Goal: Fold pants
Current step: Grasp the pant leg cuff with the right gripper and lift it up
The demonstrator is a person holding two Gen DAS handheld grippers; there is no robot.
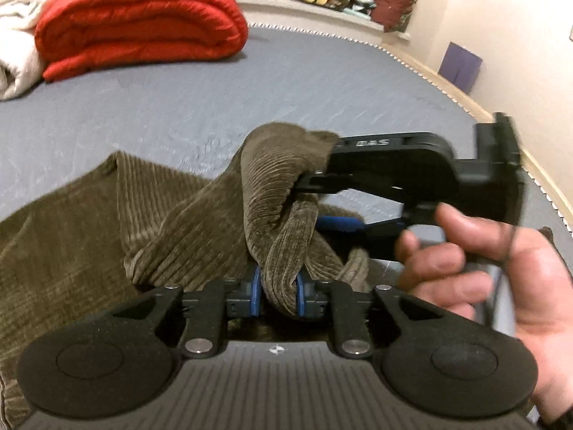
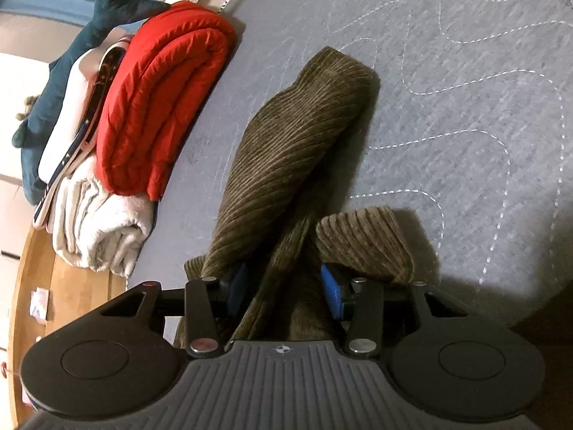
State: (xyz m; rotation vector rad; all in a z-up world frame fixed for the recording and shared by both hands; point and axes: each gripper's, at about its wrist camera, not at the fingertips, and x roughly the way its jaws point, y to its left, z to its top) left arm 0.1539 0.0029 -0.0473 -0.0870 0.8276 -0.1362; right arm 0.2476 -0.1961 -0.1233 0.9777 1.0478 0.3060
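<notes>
Left hand-held gripper (image 1: 278,295) pinches a bunched fold of the olive corduroy pants (image 1: 200,215) between its blue pads. Right hand-held gripper (image 2: 283,288) also has corduroy between its pads, though whether they press on it I cannot tell. A bare hand (image 1: 501,268) holds that tool. Both pant legs trail over the grey quilted bed (image 2: 447,89), near a folded red comforter (image 2: 161,100).

Pants (image 2: 286,143) olive-brown, ribbed corduroy; bed cover (image 2: 465,71) grey-blue, white wavy stitching; quilt (image 1: 136,21) red.
</notes>
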